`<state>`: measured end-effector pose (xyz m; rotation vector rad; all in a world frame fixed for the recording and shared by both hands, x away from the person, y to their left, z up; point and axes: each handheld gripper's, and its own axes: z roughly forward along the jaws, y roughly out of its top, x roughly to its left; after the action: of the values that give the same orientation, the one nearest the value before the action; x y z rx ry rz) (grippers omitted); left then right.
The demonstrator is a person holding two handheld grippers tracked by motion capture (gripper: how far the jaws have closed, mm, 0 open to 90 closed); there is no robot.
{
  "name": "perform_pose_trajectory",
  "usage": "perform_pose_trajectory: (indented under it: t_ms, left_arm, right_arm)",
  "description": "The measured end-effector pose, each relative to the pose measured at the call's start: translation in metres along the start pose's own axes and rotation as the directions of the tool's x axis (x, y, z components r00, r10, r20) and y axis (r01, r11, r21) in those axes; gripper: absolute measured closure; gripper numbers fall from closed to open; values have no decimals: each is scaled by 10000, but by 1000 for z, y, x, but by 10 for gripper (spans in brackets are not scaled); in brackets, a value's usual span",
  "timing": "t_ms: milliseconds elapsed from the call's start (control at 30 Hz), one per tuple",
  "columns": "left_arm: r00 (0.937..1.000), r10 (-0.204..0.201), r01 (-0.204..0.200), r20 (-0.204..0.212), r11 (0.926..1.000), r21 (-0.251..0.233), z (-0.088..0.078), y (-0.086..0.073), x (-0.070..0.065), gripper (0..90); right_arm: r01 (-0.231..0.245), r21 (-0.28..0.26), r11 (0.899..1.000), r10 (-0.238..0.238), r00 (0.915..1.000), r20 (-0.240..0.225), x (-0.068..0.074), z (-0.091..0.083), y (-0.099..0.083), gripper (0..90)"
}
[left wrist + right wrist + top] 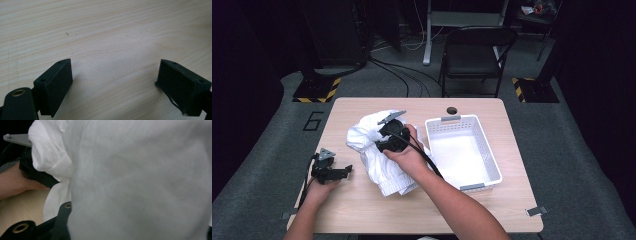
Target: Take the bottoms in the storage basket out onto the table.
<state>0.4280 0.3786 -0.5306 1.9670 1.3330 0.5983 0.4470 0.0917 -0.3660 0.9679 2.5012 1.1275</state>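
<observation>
So the person is working on a white garment point(377, 155) that's lying crumpled on the wooden table point(492, 205), just left of a white plastic basket point(484, 172) and touching its near-left edge. The right gripper point(388, 136) is sitting on top of the pile, and its jaws are clamped down on a fold of the cloth. In the right gripper view, the fabric point(140, 182) is draping right over the jaws, so the pads themselves are hidden. The left gripper point(343, 172) is resting low over the bare tabletop, well apart from the garment, off to its left. Its fingers point(56, 85) are spread wide with nothing between them, just wood grain point(112, 37) underneath.
</observation>
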Motion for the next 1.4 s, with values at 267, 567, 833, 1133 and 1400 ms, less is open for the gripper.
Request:
perform_pose_trajectory:
  t_ms: [267,567,833,1133,1400]
  left_arm:
    - [10000,60,-60,13,10000,51,0,0,0,126]
    - [10000,11,-12,54,9999,119,-1,0,0,126]
    - [10000,12,-13,54,9999,123,-1,1,0,126]
    - [10000,13,-14,55,9999,124,-1,0,0,126]
    - [10000,14,-15,53,9999,123,-1,0,0,126]
  right_arm:
    - [-71,111,9999,72,10000,-13,2,10,-12,512]
    - [87,189,9998,-89,9999,144,8,22,-27,507]
    - [184,262,9995,-191,9995,270,11,31,-39,501]
    - [111,318,9994,-119,9996,272,12,39,-51,493]
    - [-14,406,9992,5,9997,229,10,44,-59,467]
